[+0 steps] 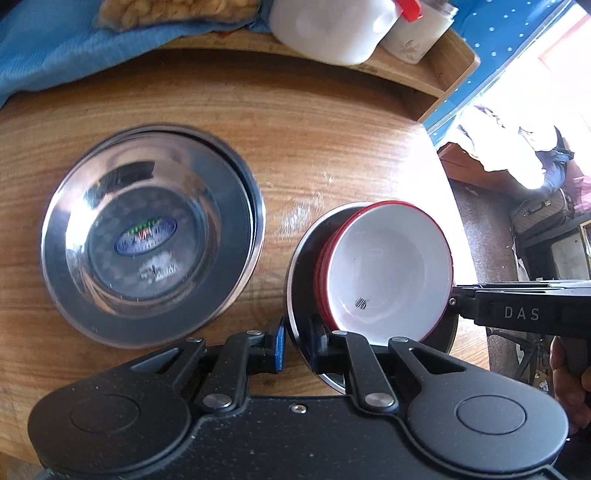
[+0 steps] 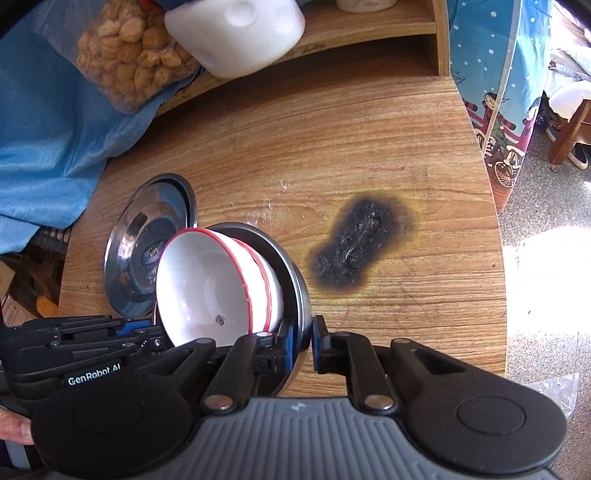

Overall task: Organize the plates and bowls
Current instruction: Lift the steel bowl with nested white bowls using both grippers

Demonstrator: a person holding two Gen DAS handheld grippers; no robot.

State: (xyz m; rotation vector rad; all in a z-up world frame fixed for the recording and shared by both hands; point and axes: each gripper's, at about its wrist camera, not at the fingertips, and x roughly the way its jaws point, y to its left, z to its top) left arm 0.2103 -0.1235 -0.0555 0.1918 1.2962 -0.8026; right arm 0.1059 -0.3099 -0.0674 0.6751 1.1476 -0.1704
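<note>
Blue cloth [image 1: 48, 48]: upper left of the left wrist view, draped over the back edge of the wooden table [image 1: 314, 122]; it also fills the left side of the right wrist view.
Snack bag [image 2: 129, 55]: upper left of the right wrist view, a clear bag of tan knotted pieces lying on the cloth.
Steel plates [image 1: 147, 232]: left centre of the left wrist view, a stack flat on the table with a blue oval sticker in the middle of the top one.
White jug [image 1: 328, 26]: top centre, on a raised wooden shelf, with a glass jar [image 1: 417, 37] just to its right.
Left gripper [image 1: 295, 347]: bottom centre of the left wrist view, jaws nearly together and pinching the near rim of the steel bowl [image 1: 306, 266].
Steel bowl: right of centre, tilted, with the red-rimmed white bowls [image 1: 388, 266] nested inside it.
Red-rimmed white bowls: a stack leaning inside the steel bowl; a small dark mark shows on the inner wall of the top one.
Right gripper [image 2: 303, 347]: bottom centre of the right wrist view, jaws nearly together and clamping the opposite rim of the steel bowl.
Burn mark [image 2: 358, 247]: right of centre in the right wrist view, a black scorch on the table.
Patterned panel [image 2: 491, 92]: upper right, standing at the table's edge.
</note>
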